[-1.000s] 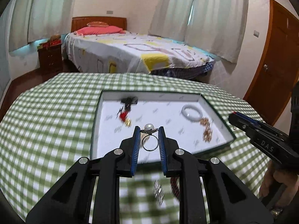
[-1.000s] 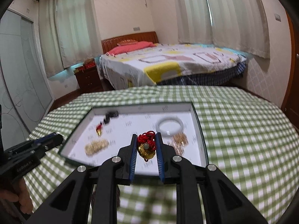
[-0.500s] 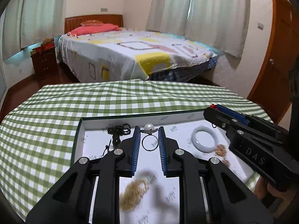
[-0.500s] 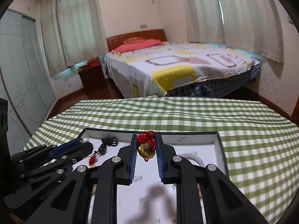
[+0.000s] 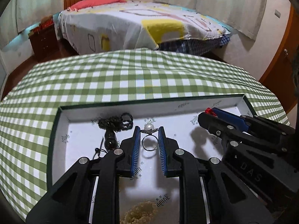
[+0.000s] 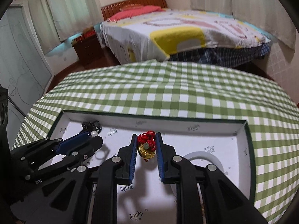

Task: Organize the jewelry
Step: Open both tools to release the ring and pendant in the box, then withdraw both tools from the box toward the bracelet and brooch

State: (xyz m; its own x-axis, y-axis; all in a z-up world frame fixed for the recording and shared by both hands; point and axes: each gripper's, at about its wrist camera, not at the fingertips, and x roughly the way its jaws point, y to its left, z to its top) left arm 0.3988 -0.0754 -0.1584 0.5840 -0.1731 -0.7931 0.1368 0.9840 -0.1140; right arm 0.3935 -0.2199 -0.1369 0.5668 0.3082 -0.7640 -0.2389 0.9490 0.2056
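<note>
My left gripper (image 5: 149, 130) is shut on a silver pearl ring (image 5: 149, 142), held over the white-lined tray (image 5: 56, 123). The right gripper (image 6: 146, 137) is shut on a red-knotted gold charm (image 6: 146, 149), also over the tray (image 6: 249, 145). Each gripper shows in the other's view: the right one (image 5: 209, 112) at the tray's right side, the left one (image 6: 91, 133) at its left. Inside the tray lie a black cord necklace (image 5: 114, 124), a gold chain heap (image 5: 139, 212) under the left gripper, and a white bangle (image 6: 203, 157) partly hidden by the right gripper.
The tray sits on a table with a green checked cloth (image 5: 130, 78). Beyond the table stand a bed (image 5: 140, 24), a wooden nightstand (image 5: 44, 39) and curtains. A wooden door (image 5: 280, 65) is at the right.
Both grippers moved forward and lower over the tray, still holding the ring and the charm. The tray now fills the lower part of both views and the two grippers have drawn closer.
</note>
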